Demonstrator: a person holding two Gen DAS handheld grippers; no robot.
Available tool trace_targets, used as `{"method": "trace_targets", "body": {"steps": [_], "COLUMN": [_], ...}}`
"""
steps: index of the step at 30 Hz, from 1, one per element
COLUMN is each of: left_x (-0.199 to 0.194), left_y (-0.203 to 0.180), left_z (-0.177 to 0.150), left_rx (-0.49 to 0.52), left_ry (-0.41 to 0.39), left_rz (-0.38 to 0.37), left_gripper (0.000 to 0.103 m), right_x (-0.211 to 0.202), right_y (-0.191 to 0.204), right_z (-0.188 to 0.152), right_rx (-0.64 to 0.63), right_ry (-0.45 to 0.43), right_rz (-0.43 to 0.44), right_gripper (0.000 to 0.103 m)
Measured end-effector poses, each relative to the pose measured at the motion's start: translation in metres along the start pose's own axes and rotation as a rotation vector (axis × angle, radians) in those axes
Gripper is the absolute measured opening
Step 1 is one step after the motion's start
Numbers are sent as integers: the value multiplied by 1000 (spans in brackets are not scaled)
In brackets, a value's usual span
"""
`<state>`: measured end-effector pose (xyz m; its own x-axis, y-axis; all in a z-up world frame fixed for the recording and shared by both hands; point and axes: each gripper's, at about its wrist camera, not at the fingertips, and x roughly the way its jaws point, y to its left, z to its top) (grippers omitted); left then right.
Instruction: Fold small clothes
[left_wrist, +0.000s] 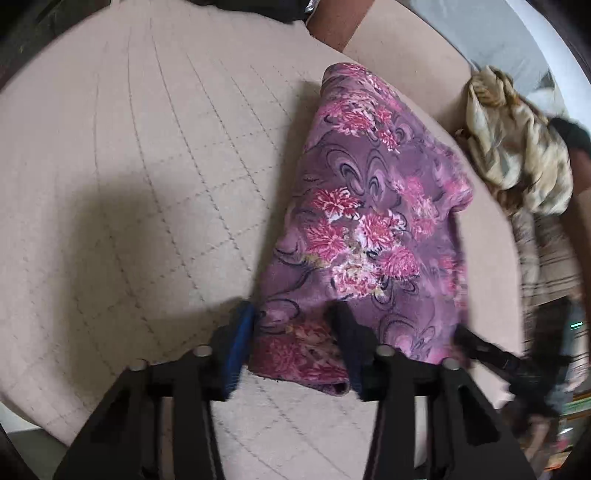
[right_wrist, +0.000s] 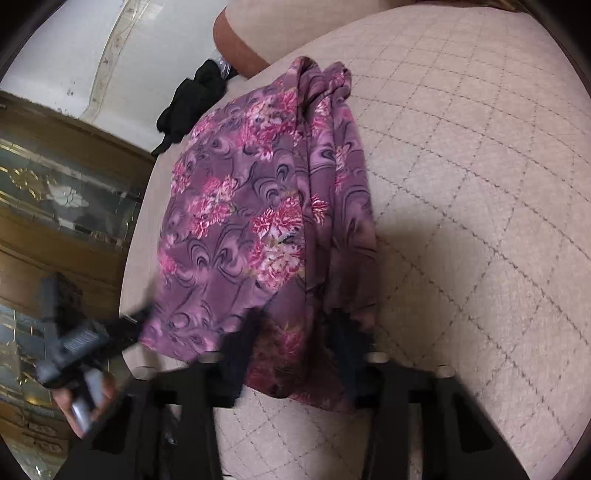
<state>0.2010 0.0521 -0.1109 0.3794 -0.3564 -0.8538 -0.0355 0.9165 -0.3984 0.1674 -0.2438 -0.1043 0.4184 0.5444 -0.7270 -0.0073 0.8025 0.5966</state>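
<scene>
A purple garment with pink flowers (left_wrist: 369, 221) lies partly folded on the beige quilted bed cover (left_wrist: 129, 166). My left gripper (left_wrist: 295, 332) has its near edge between the two fingers, which stand apart around the cloth. In the right wrist view the same garment (right_wrist: 251, 206) hangs lifted, bunched in folds, and my right gripper (right_wrist: 295, 339) has its lower edge between its fingers. The other gripper shows blurred at the right of the left wrist view (left_wrist: 498, 358) and at the left of the right wrist view (right_wrist: 81, 343).
A pile of beige and brown clothes (left_wrist: 517, 155) lies at the right edge of the bed. A black item (right_wrist: 192, 99) lies at the far bed edge. A wooden glass-front cabinet (right_wrist: 55, 192) stands left of the bed.
</scene>
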Motion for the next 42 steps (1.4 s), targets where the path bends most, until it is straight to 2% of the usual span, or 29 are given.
{"method": "trace_targets", "body": {"steps": [2, 4, 5, 7, 8, 11, 14, 16, 17, 19, 21, 24, 26, 29, 33, 35, 36, 37, 38, 39, 41, 42], "left_x": [-6, -10, -10, -6, -5, -9, -15, -20, -23, -31, -38, -46, -46, -37, -10, 9, 13, 18, 22, 25, 22, 19], "left_y": [-4, -5, -5, -7, -8, -10, -6, -1, 2, 8, 10, -4, -24, -38, -32, -23, -20, -17, -19, -22, -26, -25], "left_z": [-2, -6, -8, -11, -12, -18, -28, -33, -34, -38, -37, -27, -12, 18, 51, 56, 55, 53, 51, 50, 49, 49], "left_rx": [12, 5, 4, 15, 22, 48, 26, -4, -22, -74, -114, -106, 16, 103, 92, 28, -7, -38, -38, -19, -16, -30], "left_ry": [-22, -39, -39, -36, -38, -58, -69, -67, -69, -73, -68, -74, -76, -73, -36, 6, 23, 40, 59, 76, 75, 76], "left_rz": [0, 11, 18, 61, 73, 94, 85, 64, 55, 34, 16, 2, 57, 120, 112, 99, 72, 32, 20, 30, 37, 17], "left_gripper": [25, 25, 25, 33, 33, 35, 35, 35, 35, 35, 36, 46, 49, 56, 57, 57, 57, 57, 57, 57, 57, 57], "right_x": [-24, -48, -47, -19, 1, -1, 3, 1, 0, -11, -19, -36, -38, -28, 7, 26, 34, 40, 47, 48, 40, 29], "right_y": [13, 20, 17, 0, -7, 3, 16, 15, 17, 19, 24, 21, 25, 27, 21, 18, 15, 11, 8, 11, 31, 39], "right_z": [-5, -13, -15, -16, -15, -11, -16, -18, -16, -19, -20, -12, 7, 40, 91, 106, 108, 107, 106, 106, 108, 107], "right_rx": [-3, -4, -2, 17, 23, 52, -13, -6, 21, 28, 12, 20, 14, 26, 21, -18, -31, -23, 6, -3, -116, -143], "right_ry": [-83, -163, -181, -96, -57, -106, -85, -82, -84, -105, -123, -119, -106, -58, 10, 28, 33, 42, 75, 81, 80, 65], "right_rz": [9, 6, -24, -117, -153, -114, -205, -209, -200, -162, -163, -129, -108, -58, -126, -158, -144, -133, -133, -149, -245, -248], "right_gripper": [6, 6, 6, 6, 6, 10, 20, 22, 27, 60, 63, 63, 63, 63, 62, 50, 36, 17, 9, 9, 7, 6]}}
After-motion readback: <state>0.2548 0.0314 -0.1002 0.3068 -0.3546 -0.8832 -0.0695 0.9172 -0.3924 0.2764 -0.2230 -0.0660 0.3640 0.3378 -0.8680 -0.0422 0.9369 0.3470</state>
